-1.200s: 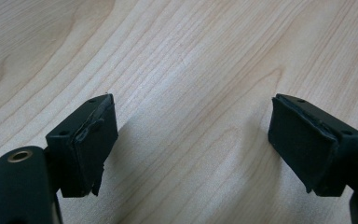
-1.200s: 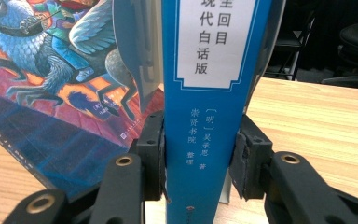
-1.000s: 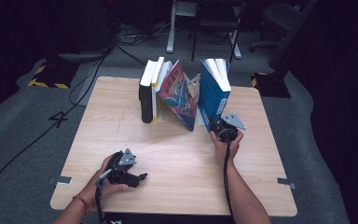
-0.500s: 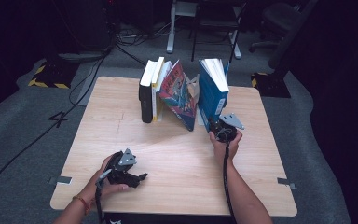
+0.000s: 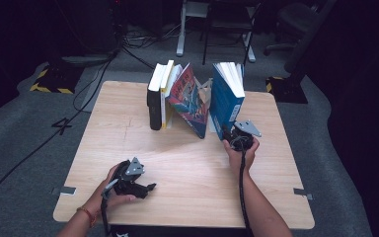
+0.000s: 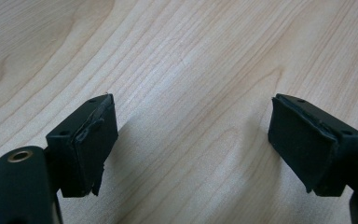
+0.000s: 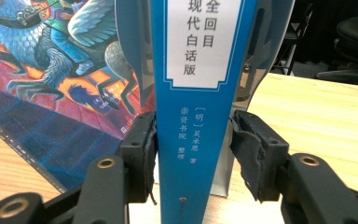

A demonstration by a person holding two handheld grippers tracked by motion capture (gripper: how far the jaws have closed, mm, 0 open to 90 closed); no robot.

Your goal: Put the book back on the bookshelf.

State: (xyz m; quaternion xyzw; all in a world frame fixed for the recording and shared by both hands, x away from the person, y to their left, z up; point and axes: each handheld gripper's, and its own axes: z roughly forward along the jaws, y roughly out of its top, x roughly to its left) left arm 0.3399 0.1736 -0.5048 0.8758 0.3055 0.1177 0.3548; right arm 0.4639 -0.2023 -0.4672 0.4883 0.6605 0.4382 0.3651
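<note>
One blue book (image 5: 225, 101) stands upright near the table's (image 5: 187, 163) far edge | my right gripper (image 7: 193, 154) has been opening, jaws loosely around its spine | left gripper (image 5: 145, 188) idle, jaws apart | leaning illustrated book (image 5: 190, 101) unstraightened.

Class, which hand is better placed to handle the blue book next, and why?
Right. The right gripper has its jaws, just opening, around the blue book spine; the left gripper rests far off on the table.
</note>
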